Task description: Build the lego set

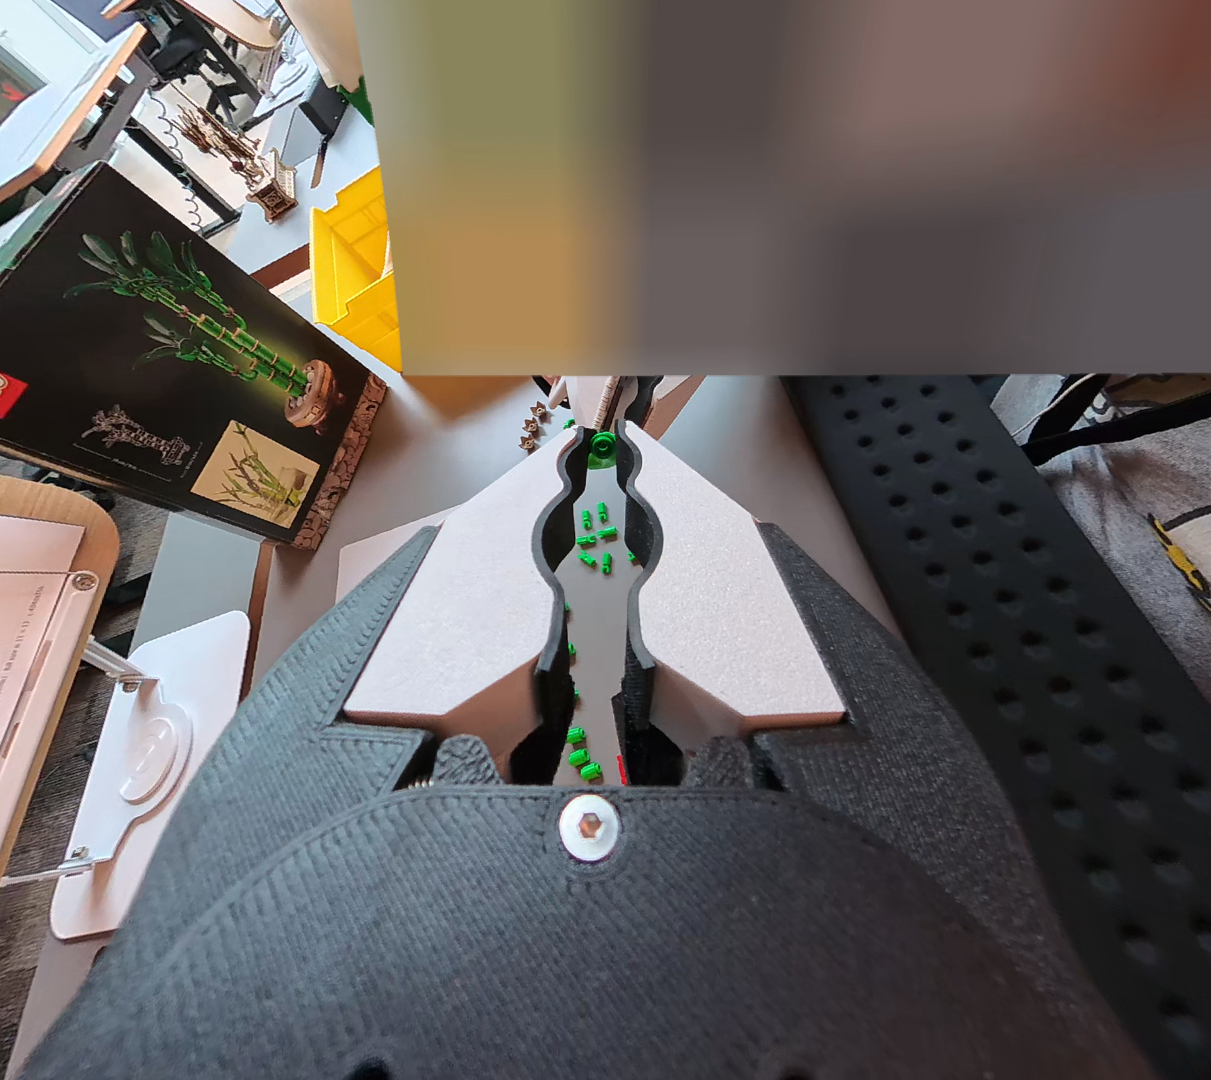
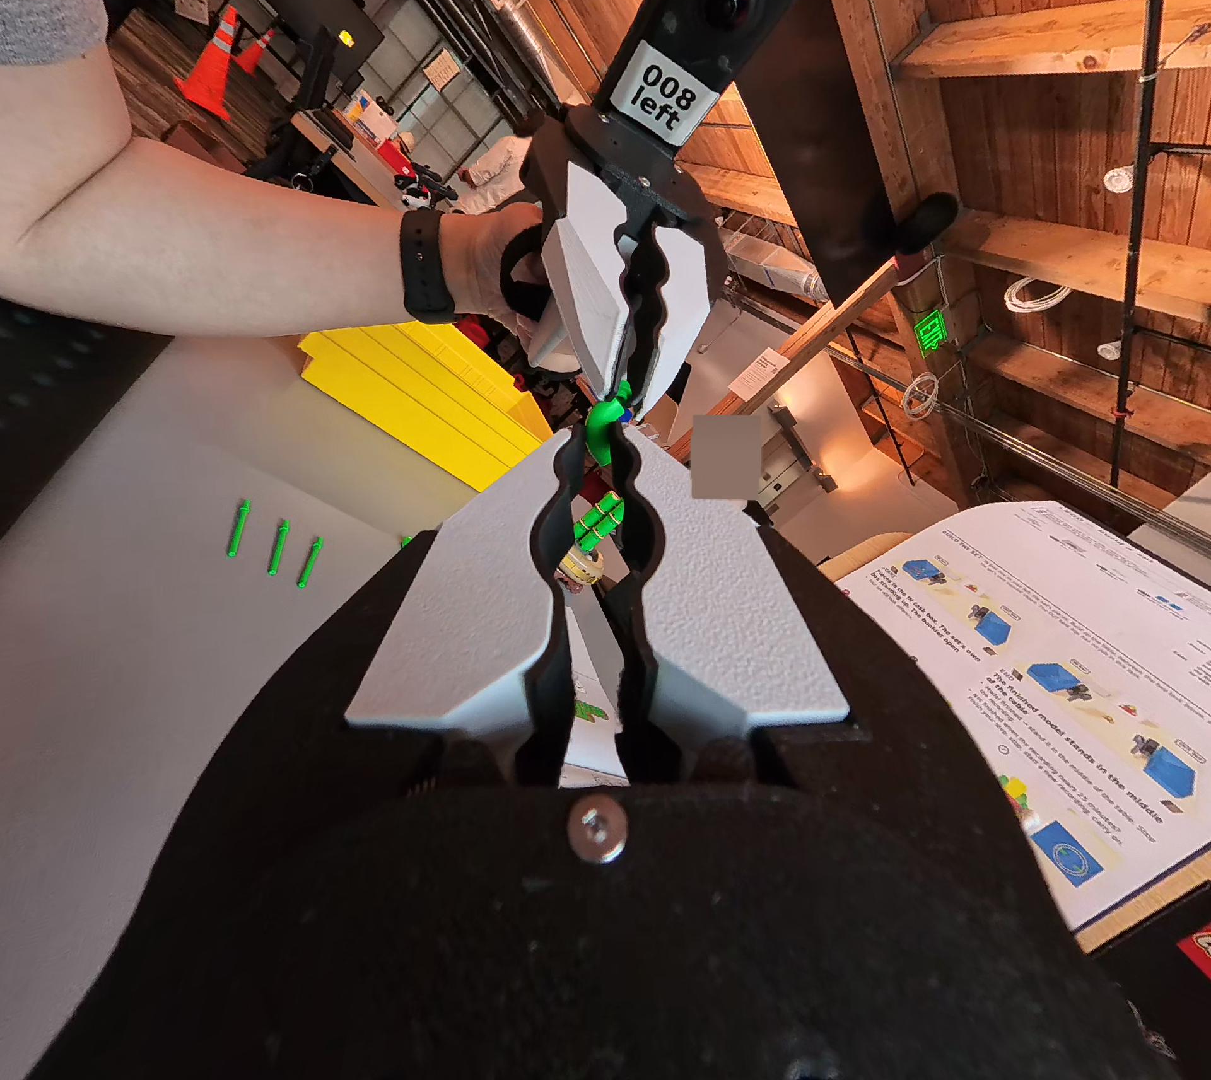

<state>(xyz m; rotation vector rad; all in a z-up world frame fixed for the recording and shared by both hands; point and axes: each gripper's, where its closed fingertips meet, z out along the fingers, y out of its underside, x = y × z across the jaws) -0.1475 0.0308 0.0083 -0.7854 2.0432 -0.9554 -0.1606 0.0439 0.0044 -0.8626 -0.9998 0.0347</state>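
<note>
- Pinching a green lego piece (image 2: 601,434) at its tips, right gripper (image 2: 597,438) is closed onto it, held up above the worktop (image 2: 131,623).
- Left gripper (image 2: 619,387) meets it from opposite, tips clamped on the same green piece; in left wrist view it's at left gripper (image 1: 599,438) tips, seen as green piece (image 1: 600,448).
- Yellow bin (image 2: 419,393) on worktop behind; contents can't tell. Also in left view (image 1: 354,275), inside mostly hidden by blur.
- 3 green rods (image 2: 278,544) lie side by side on worktop, apart from bin.
- Small green bits (image 1: 597,537) loose on worktop below left gripper.
- Lego box (image 1: 177,354) lying at left; instruction sheet (image 2: 1048,688) at right.
</note>
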